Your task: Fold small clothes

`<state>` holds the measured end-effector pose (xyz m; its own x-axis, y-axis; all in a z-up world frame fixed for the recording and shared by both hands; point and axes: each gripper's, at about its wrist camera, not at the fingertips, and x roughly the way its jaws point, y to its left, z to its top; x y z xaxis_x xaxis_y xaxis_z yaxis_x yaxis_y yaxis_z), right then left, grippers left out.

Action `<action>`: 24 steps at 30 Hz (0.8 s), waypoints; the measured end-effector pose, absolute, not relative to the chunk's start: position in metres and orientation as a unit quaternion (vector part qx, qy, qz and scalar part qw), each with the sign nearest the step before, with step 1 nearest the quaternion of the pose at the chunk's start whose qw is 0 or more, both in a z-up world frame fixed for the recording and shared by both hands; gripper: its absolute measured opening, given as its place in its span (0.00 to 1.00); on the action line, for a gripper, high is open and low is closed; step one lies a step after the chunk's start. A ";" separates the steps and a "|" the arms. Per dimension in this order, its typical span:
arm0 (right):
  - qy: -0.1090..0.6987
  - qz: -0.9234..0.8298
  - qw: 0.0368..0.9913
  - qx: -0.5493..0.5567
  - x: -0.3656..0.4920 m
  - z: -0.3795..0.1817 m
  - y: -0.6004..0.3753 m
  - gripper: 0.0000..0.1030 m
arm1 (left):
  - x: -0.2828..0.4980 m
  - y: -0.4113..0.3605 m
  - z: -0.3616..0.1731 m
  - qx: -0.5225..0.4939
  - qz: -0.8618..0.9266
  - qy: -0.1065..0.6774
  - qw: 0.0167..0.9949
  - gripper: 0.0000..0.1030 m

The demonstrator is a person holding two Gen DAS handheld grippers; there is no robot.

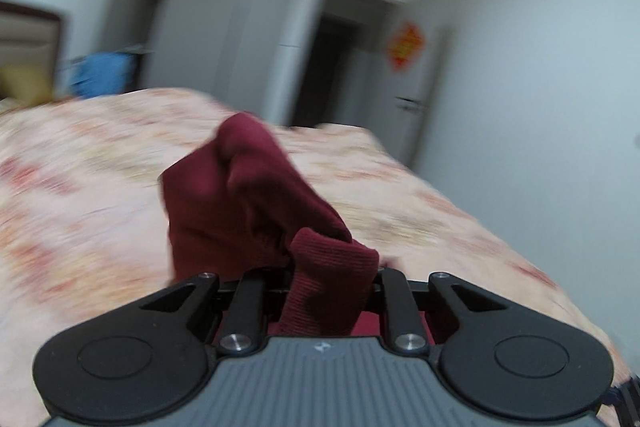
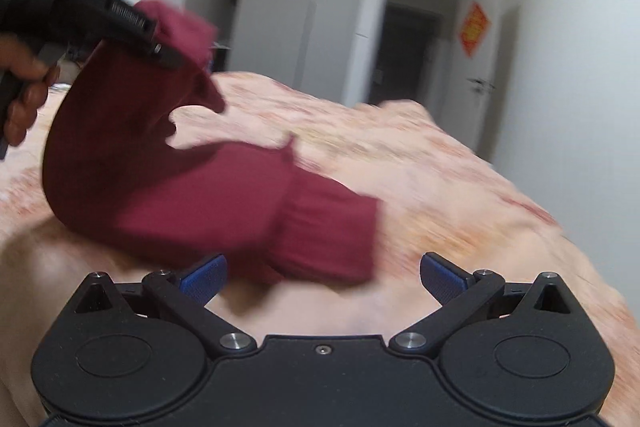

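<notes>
A dark red sock (image 1: pixel 248 195) hangs from my left gripper (image 1: pixel 320 267), which is shut on it near its ribbed cuff, above the bed. In the right wrist view the sock (image 2: pixel 180 187) droops in a curve from the left gripper (image 2: pixel 160 47) at the upper left, its ribbed cuff (image 2: pixel 328 231) swinging low over the bedspread. My right gripper (image 2: pixel 324 277) is open and empty, its blue pads (image 2: pixel 204 277) just below the cuff; I cannot tell if they touch it. The frames are motion-blurred.
A pink and orange patterned bedspread (image 1: pixel 80 187) covers the bed under both grippers. Beyond it stand a grey wardrobe (image 2: pixel 300 27), a dark doorway (image 2: pixel 404 55) and a door with a red ornament (image 2: pixel 474 29). A headboard (image 1: pixel 28 39) stands at the far left.
</notes>
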<state>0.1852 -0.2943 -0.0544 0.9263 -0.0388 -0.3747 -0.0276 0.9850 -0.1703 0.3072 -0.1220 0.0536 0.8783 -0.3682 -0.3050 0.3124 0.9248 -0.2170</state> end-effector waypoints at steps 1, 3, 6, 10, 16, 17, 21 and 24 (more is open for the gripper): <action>0.197 -0.016 0.977 -0.084 0.180 -0.056 -0.302 1.00 | 0.306 -0.140 0.055 -0.069 -0.200 0.175 0.962 0.19; 0.207 -0.041 0.975 -0.071 0.171 -0.063 -0.318 1.00 | 0.304 -0.174 0.051 -0.048 -0.241 0.188 0.951 0.19; 0.225 -0.071 0.971 -0.045 0.163 -0.071 -0.338 1.00 | 0.304 -0.215 0.031 -0.028 -0.280 0.228 0.932 0.18; 0.228 -0.090 0.969 -0.028 0.153 -0.076 -0.348 1.00 | 0.305 -0.232 0.001 -0.028 -0.286 0.281 0.916 0.19; 0.235 -0.089 0.968 -0.013 0.157 -0.078 -0.349 1.00 | 0.306 -0.212 -0.007 -0.063 -0.291 0.300 0.906 0.35; 0.234 -0.088 0.968 -0.010 0.157 -0.078 -0.348 1.00 | 0.308 -0.209 -0.006 -0.073 -0.300 0.301 0.902 0.51; 0.232 -0.084 0.969 -0.001 0.156 -0.076 -0.343 1.00 | 0.304 -0.204 -0.004 -0.104 -0.316 0.304 0.892 0.69; 0.233 -0.080 0.969 0.003 0.155 -0.075 -0.339 1.00 | 0.300 -0.195 0.000 -0.123 -0.315 0.302 0.892 0.83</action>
